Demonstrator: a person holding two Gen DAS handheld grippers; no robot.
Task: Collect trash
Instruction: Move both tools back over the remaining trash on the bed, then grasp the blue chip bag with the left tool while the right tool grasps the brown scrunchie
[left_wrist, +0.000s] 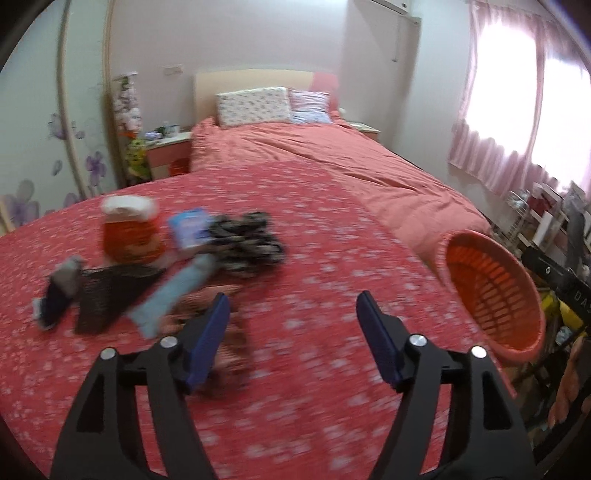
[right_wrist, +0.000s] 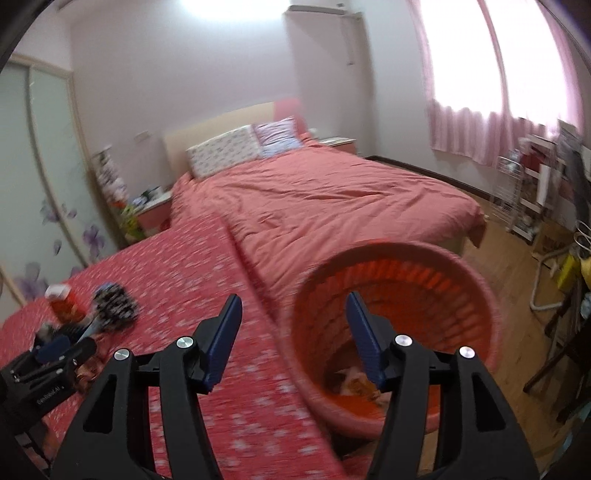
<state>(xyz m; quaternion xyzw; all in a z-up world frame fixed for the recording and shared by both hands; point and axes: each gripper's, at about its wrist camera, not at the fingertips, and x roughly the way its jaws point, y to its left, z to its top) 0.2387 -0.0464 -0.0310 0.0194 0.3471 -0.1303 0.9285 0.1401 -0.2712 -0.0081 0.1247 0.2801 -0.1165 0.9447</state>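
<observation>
**Grippers empty, next pickup ahead**

Your left gripper (left_wrist: 291, 308) and right gripper (right_wrist: 293, 308) both stand open, holding nothing. You look to be between drops: one orange basket (right_wrist: 476, 280) beside the bed (left_wrist: 332, 236) holds some scraps. Swing left toward the blurred pile: one cup (left_wrist: 129, 232), one blue packet (left_wrist: 188, 227), roughly five other pieces.

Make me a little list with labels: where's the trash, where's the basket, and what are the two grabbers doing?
surface: red flowery cover
trash pile: orange cup, blue packet, black-and-white bundle, more blurred pieces
basket: orange basket beside the cover, some trash at its bottom
left gripper: open, empty, near the pile
right gripper: open, empty, at the basket
</observation>
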